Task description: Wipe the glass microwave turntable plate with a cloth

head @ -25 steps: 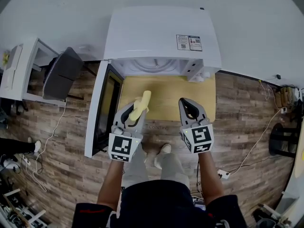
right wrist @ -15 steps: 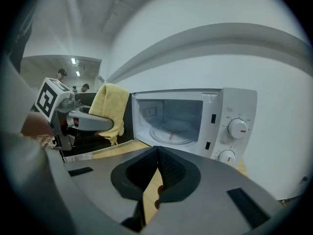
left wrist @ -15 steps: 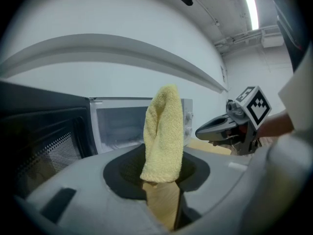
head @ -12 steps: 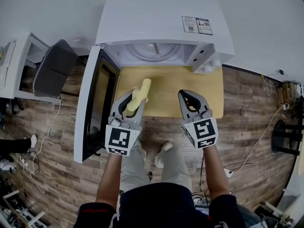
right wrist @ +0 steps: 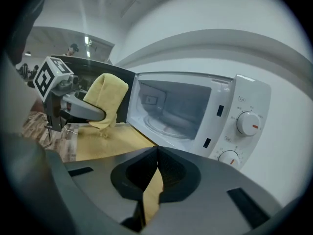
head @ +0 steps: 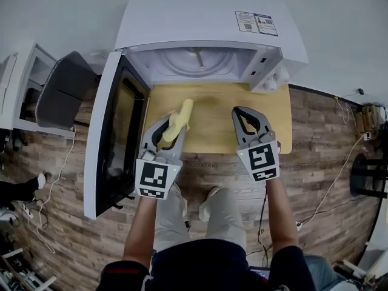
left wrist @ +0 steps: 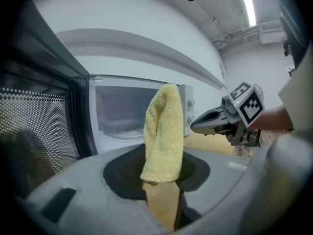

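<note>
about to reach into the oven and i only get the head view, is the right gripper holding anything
Observer: No. In the right gripper view, the right gripper has its jaws shut together with nothing between them.
Operator: ok and is the plate seated in there
Observer: Yes. The right gripper view looks straight into the open microwave, and the glass turntable plate lies flat on the cavity floor.
Operator: is the cloth really pinched
Observer: Yes. In the left gripper view, the left gripper is clamped on the lower end of the yellow cloth, and the rest stands upright above the jaws.
</note>
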The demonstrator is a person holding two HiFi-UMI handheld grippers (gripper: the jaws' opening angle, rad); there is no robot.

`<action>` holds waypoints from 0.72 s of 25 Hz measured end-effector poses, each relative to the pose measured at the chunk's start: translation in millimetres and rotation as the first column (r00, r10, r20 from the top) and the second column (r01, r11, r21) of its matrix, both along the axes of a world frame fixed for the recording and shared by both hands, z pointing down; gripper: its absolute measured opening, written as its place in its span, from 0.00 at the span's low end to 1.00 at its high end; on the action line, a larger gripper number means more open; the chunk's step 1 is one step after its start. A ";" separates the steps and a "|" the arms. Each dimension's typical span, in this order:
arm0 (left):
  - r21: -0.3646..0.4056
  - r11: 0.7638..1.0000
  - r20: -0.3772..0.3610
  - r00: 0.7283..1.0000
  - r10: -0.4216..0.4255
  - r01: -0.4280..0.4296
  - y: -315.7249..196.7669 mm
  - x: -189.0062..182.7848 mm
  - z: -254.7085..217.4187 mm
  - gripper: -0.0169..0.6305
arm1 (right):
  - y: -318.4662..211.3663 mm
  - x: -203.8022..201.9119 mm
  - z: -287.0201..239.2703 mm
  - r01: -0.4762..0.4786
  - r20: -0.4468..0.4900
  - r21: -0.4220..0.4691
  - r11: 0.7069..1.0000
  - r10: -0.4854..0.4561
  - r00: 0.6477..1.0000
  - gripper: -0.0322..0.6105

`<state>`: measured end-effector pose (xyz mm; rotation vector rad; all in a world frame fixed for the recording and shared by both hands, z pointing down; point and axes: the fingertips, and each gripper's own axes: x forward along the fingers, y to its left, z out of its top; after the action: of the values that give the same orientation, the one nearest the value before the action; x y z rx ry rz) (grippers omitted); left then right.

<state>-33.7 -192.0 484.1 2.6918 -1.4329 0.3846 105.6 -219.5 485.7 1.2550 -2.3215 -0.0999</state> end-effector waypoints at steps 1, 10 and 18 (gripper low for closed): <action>0.003 1.000 -0.002 1.000 0.001 -0.001 -1.5 -0.2 1.8 0.20 | -4.1 2.3 2.3 -0.004 -0.019 0.010 1.000 0.004 1.000 0.06; 0.048 0.999 -0.009 1.000 -0.012 0.012 -13.5 -9.0 16.8 0.20 | -31.0 -3.2 32.8 0.049 -0.175 0.000 0.999 -0.048 0.983 0.06; 0.081 0.997 -0.003 1.000 0.000 0.001 -24.0 -12.8 24.6 0.20 | -59.5 -36.0 37.7 0.165 -0.302 0.037 0.986 -0.147 0.942 0.06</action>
<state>-46.5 -216.0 508.7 2.7534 -1.4797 0.3290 69.5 -279.0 523.4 1.0026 -2.1622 -0.3908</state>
